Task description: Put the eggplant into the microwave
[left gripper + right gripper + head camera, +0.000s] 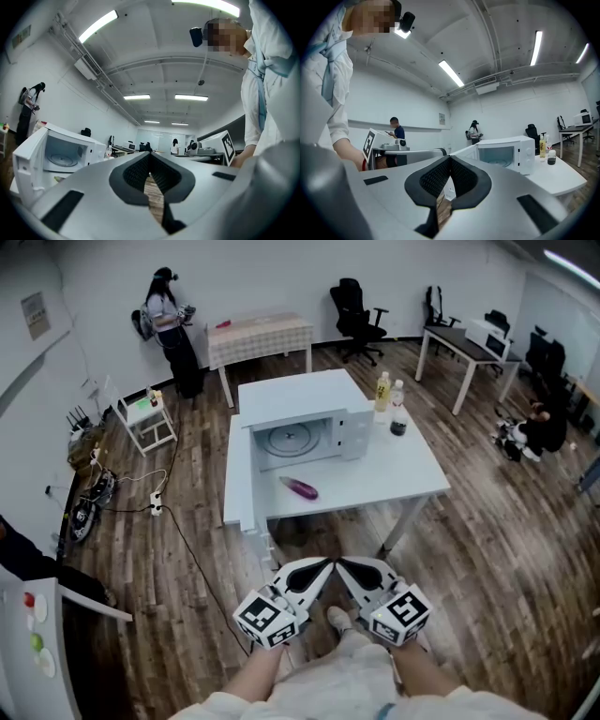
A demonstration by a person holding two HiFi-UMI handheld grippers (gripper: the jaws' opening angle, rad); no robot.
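Note:
A purple eggplant [300,487] lies on the white table [403,474], just in front of the white microwave [295,432]. The microwave's door [239,474] hangs open to the left, and the glass turntable inside is bare. Both grippers are held low near the person's body, well short of the table. The left gripper [325,563] and the right gripper [342,563] are side by side, tips nearly touching each other. Both are shut with nothing in them. The left gripper view shows the microwave [56,154] at the left, and the right gripper view shows the microwave [506,152] at the right.
Two bottles [389,401] stand on the table right of the microwave. A person [173,329] stands at the back left beside another table [258,334]. A white cart [145,418] and a cable [178,521] on the wood floor are at the left. Office chairs and desks stand at the back right.

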